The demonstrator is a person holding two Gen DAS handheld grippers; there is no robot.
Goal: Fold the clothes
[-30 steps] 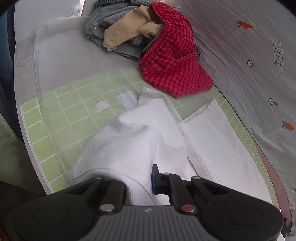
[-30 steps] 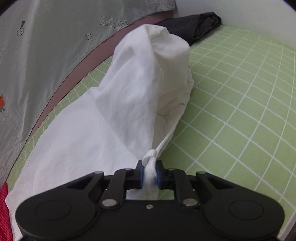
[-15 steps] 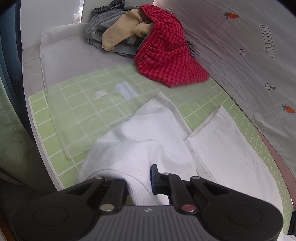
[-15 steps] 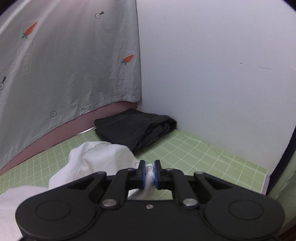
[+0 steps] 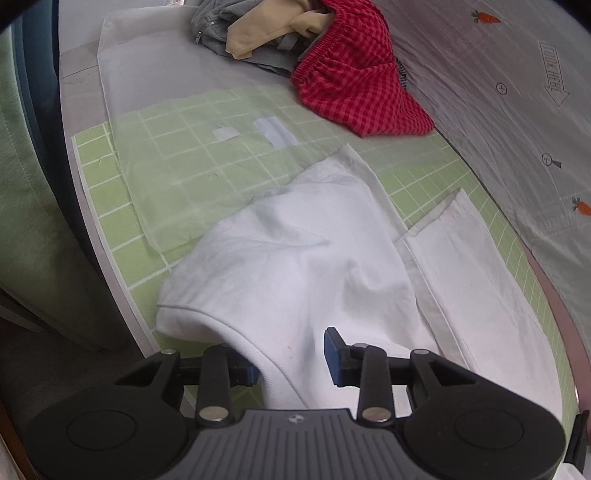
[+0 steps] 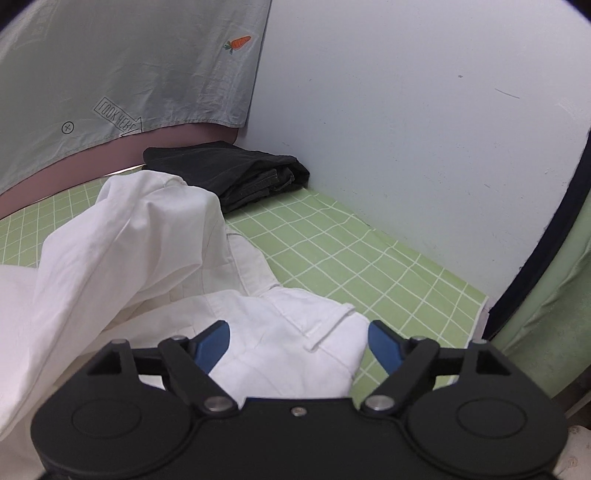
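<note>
White trousers (image 5: 295,258) lie bunched on the green grid mat (image 5: 184,155), one leg stretching off to the right. My left gripper (image 5: 291,363) is open, low over the near end of the fabric, which runs between its blue pads and drapes over the left one. In the right wrist view the same white trousers (image 6: 129,251) are heaped, with the waistband and a belt loop (image 6: 321,332) nearest. My right gripper (image 6: 299,347) stands wide open just above that waistband, gripping nothing.
Red checked shorts (image 5: 354,85), a beige garment (image 5: 266,33) and a grey garment (image 5: 221,29) are piled at the far end. A folded black garment (image 6: 236,173) sits in the corner by the white wall (image 6: 406,129). A grey carrot-print sheet (image 5: 517,92) hangs along the back. The table edge (image 5: 92,221) runs on the left.
My right gripper has opened and let go of the white fabric, which now lies on the mat. The left jaws have spread wider and the raised cloth has settled.
</note>
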